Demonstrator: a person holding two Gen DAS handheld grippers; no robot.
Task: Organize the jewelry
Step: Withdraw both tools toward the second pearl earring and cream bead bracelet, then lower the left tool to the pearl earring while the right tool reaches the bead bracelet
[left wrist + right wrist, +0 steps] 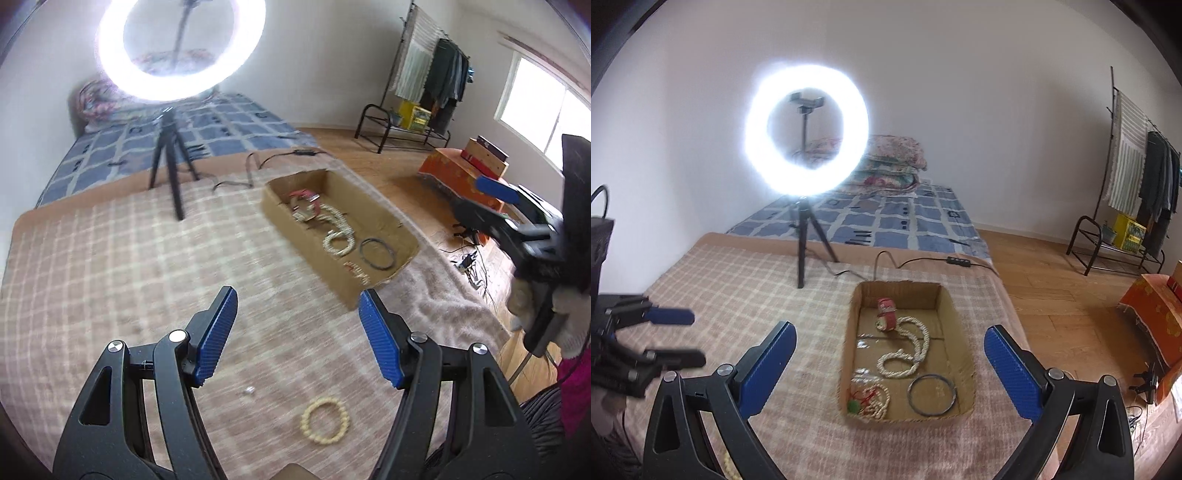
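Observation:
A cardboard box (406, 242) (964, 336) lies on the checked blanket. It holds a white bead necklace (338, 236) (908, 354), a dark bangle (376, 254) (932, 395), a red bracelet (304, 195) (886, 314) and small bead pieces (871, 397). A cream bead bracelet (325, 421) lies on the blanket in front of the box, between and below my left gripper's fingers. My left gripper (297, 328) is open and empty above it. My right gripper (890, 362) is open and empty, hovering over the box. The left gripper also shows in the right wrist view (679, 336).
A ring light on a black tripod (803, 236) (171, 162) stands on the blanket behind the box, its cable (886, 258) trailing right. A small white bit (249, 390) lies near the cream bracelet. The bed edge drops to wood floor (1063, 295) on the right.

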